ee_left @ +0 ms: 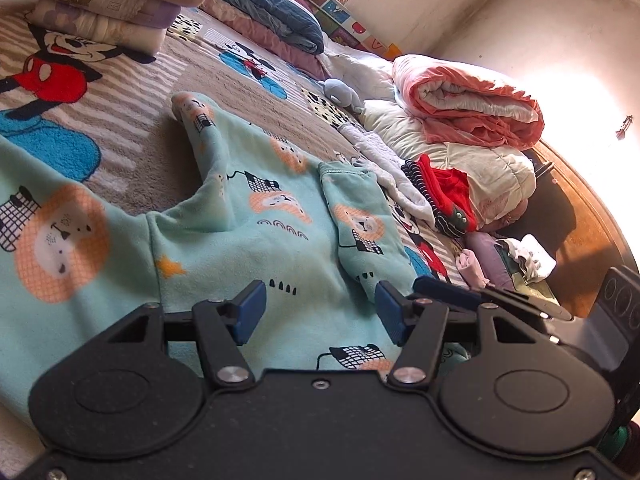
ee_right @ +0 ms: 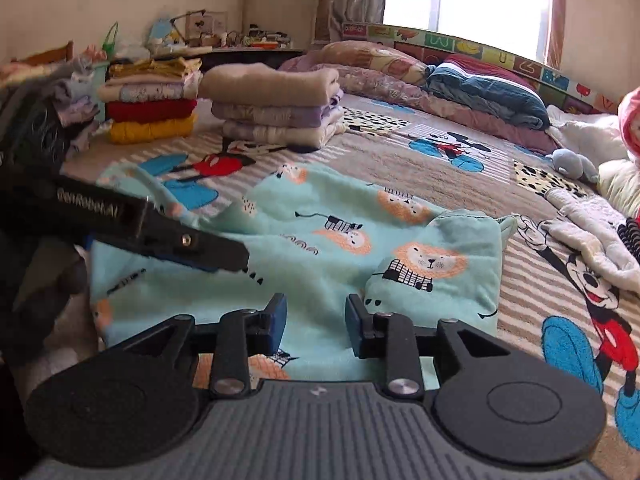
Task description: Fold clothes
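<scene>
A mint-green child's garment (ee_left: 256, 248) with orange lion prints lies spread on the Mickey Mouse bedspread (ee_left: 120, 88); one sleeve is folded over its right side (ee_left: 360, 232). My left gripper (ee_left: 320, 308) hovers open just above the garment's near part, nothing between its blue pads. The same garment (ee_right: 320, 240) fills the middle of the right wrist view, with the folded sleeve (ee_right: 436, 268) at right. My right gripper (ee_right: 316, 320) is open and empty above the garment's near edge. The left gripper's finger (ee_right: 192, 244) reaches in from the left over the cloth.
Two stacks of folded clothes (ee_right: 276, 108) (ee_right: 152, 108) sit at the far side of the bed. Pillows and a blue quilt (ee_right: 480, 92) line the headboard. A rolled pink quilt (ee_left: 464, 100), a red garment (ee_left: 444, 196) and a white cloth (ee_right: 592, 228) lie to the right.
</scene>
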